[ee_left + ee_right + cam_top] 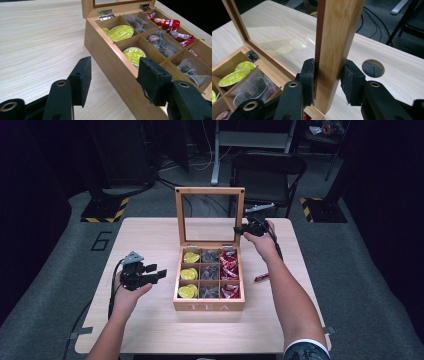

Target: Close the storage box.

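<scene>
A wooden tea box with 9 compartments (209, 306) sits mid-desk on the pale wooden desk (150, 330), its glass-paned lid (210, 215) upright behind. A small red sachet (261, 277) lies right of it.

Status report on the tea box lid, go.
Right gripper clamped on the lid frame, lid upright. Left gripper open, empty, beside the tea box. One red packet loose on the table, clear of the lid.

Tea box (209, 306): pale, smooth matt wood; lid (337, 37) glazed, glossy, with bright metal hinges (105, 13). Counter (150, 325): light woodgrain, matt. Sachets (172, 23): shiny red foil. Gripper pads (308, 75): rough black foam.
</scene>
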`<state>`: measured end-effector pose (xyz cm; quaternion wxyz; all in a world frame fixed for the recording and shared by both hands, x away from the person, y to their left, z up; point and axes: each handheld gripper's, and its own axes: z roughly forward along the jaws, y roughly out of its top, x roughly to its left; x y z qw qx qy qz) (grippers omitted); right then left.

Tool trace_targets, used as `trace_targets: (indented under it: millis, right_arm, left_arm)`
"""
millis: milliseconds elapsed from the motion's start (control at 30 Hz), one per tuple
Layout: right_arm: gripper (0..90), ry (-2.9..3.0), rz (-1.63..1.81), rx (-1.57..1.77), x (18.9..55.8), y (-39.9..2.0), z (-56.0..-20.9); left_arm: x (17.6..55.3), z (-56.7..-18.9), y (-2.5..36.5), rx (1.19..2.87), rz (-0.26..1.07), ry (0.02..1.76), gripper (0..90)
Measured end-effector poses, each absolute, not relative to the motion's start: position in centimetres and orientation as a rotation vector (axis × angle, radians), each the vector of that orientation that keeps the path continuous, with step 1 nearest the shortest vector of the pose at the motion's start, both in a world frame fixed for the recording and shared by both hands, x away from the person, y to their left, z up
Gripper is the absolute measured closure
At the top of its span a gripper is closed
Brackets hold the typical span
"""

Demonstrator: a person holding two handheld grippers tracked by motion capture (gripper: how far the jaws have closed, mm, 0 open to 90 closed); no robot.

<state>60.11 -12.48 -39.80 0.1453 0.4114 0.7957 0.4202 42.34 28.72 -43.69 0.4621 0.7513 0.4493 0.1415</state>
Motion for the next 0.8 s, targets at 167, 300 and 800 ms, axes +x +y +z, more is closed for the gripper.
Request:
trace_targets:
  millis: [167,300,800]
  right_arm:
    - [65.5,2.300,1.220,1.191,60.0,-12.6,-39.7]
    - [65.6,2.303,1.216,1.186,59.9,-12.6,-39.6]
    - [66.0,2.298,1.189,1.111,58.8,-12.5,-39.4]
  left_arm:
    - [42.4,-43.7,28.6,1.849,0.346,1.102,44.5]
    - [42.3,-43.7,28.6,1.851,0.348,1.101,44.5]
    - [43.4,-43.0,28.3,1.833,0.323,1.095,44.9]
